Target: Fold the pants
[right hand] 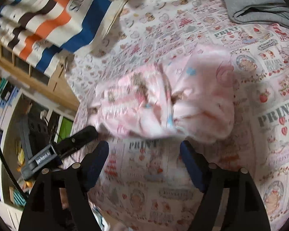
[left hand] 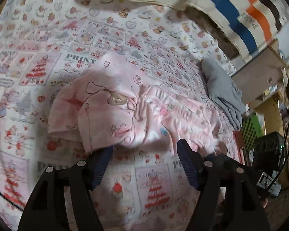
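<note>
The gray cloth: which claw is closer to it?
Probably left. The left gripper sits at the pink pants, gray cloth off to its right. From the right gripper it lies farther back.

Your left gripper [left hand: 144, 148] jaws spread wide, nothing between them, pink pants [left hand: 125, 109] bunched just ahead on printed bedsheet [left hand: 48, 48], grey garment [left hand: 221, 88] beyond.

Pale pink pants [left hand: 125, 111] printed with cartoon bears and small flowers lie crumpled in a loose heap on a patterned bed sheet. The gathered elastic waistband [left hand: 163, 100] shows on top, bunched and twisted. In the right wrist view the pants [right hand: 163, 100] appear blurred.
</note>
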`<state>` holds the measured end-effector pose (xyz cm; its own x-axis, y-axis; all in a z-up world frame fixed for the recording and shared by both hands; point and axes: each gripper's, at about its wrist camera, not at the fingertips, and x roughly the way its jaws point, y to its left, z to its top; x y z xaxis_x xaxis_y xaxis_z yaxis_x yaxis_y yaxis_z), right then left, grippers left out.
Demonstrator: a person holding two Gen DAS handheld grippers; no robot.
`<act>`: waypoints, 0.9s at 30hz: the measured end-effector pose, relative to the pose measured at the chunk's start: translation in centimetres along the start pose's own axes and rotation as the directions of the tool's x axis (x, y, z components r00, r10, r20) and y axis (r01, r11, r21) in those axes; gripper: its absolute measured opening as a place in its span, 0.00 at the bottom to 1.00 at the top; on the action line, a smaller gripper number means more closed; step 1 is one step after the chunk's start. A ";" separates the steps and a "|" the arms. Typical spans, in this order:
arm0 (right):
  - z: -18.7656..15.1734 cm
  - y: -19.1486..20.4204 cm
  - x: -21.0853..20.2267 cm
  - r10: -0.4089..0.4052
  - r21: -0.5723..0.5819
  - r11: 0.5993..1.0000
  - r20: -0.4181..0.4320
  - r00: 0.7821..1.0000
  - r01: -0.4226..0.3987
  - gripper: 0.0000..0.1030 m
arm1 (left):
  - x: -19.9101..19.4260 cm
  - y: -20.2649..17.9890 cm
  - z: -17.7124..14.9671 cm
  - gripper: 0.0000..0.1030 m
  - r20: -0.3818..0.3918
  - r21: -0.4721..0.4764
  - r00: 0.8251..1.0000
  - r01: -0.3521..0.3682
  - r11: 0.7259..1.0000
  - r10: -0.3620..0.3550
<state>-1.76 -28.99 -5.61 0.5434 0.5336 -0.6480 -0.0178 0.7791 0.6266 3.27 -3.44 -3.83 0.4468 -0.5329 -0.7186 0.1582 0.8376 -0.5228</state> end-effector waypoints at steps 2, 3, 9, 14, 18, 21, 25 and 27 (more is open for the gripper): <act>0.6 -0.3 0.3 0.011 0.029 1.000 0.022 1.000 -0.011 0.77 | 0.2 0.1 0.3 0.68 0.029 -0.023 1.000 0.001 1.000 0.000; 0.9 -0.3 0.5 0.013 0.041 0.999 0.031 0.999 -0.014 0.77 | 0.3 0.3 0.4 0.70 0.038 -0.033 0.999 0.003 0.999 -0.002; 1.4 -0.5 1.0 0.037 0.128 0.990 0.123 0.992 -0.053 0.83 | 0.7 0.9 1.3 0.76 0.116 -0.118 0.993 0.029 0.993 -0.015; 1.6 -1.0 0.9 0.061 0.199 0.975 0.178 0.982 -0.097 0.83 | 1.1 0.8 1.7 0.76 0.168 -0.145 0.986 0.014 0.989 0.010; 2.0 -1.0 1.1 0.050 0.209 0.974 0.192 0.980 -0.090 0.83 | 1.4 0.7 1.9 0.76 0.210 -0.149 0.977 -0.018 0.989 0.049; 1.4 -0.4 1.0 -0.019 0.177 0.984 0.185 0.983 -0.014 0.83 | 1.4 0.8 1.8 0.76 0.223 -0.146 0.973 -0.029 0.989 0.062; 0.3 0.1 0.1 -0.101 0.126 0.989 0.196 0.975 0.077 0.82 | 1.2 0.5 1.3 0.76 0.234 -0.103 0.968 -0.066 0.992 0.089; -0.2 0.1 -0.4 -0.149 0.143 0.982 0.210 0.966 0.120 0.82 | 1.1 0.3 1.1 0.76 0.245 -0.094 0.962 -0.103 0.990 0.123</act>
<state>-2.13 -29.11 -5.35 0.7043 0.3305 -0.6283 0.1681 0.7822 0.5999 4.79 -3.64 -4.28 0.6651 -0.3798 -0.6429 0.0283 0.8732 -0.4866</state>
